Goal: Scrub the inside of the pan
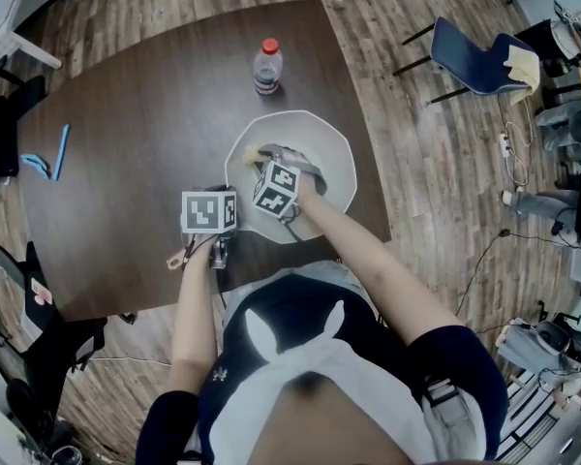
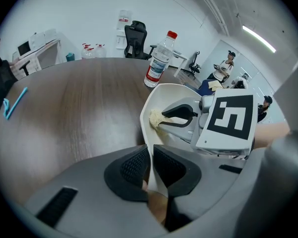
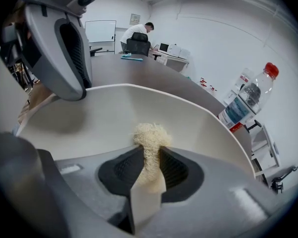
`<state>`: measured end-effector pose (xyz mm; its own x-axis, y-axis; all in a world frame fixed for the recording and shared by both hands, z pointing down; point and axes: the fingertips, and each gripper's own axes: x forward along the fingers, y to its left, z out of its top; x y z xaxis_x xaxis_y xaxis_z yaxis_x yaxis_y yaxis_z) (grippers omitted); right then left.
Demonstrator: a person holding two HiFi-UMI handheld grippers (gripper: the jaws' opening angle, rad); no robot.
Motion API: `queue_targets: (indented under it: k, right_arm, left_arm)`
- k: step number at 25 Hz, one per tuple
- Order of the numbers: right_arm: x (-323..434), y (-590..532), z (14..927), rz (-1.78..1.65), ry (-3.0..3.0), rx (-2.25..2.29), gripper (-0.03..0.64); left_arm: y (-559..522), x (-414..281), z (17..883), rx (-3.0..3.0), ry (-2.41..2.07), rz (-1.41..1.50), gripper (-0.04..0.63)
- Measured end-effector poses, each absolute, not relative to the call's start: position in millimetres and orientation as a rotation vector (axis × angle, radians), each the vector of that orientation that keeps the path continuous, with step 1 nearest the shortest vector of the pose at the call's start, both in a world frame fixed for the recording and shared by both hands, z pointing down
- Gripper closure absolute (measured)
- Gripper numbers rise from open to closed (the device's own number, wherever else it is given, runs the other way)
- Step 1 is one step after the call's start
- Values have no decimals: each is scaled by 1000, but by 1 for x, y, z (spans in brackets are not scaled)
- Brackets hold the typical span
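Your left gripper (image 2: 151,158) pinches the white pan (image 2: 145,120) by its rim, while your right gripper (image 3: 151,158), clamping the scrub pad (image 3: 150,134), faces the inner wall just ahead.

No word, brand or number can be read anywhere. The water bottle (image 2: 159,58) on the tabletop (image 2: 79,108) wears a red-and-white label (image 2: 152,74), but its print is too small to make out. The left cube (image 1: 209,211), on the left hand-held gripper (image 2: 150,168), and the right cube (image 2: 231,117), on the right hand-held gripper (image 3: 151,166), carry only square black-and-white marker patterns, not letters. A small notice (image 3: 134,18) on the far wall is illegible.
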<state>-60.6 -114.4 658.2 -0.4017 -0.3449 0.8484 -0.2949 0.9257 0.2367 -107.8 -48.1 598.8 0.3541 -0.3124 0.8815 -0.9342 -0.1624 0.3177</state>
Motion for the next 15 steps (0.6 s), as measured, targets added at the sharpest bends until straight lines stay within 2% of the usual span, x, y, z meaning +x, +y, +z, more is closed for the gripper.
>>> queue_targets:
  k: [15]
  right_arm:
    - [-31, -142, 666, -41, -1894, 588, 523]
  left_arm:
    - [-46, -109, 599, 1684, -1115, 843, 559]
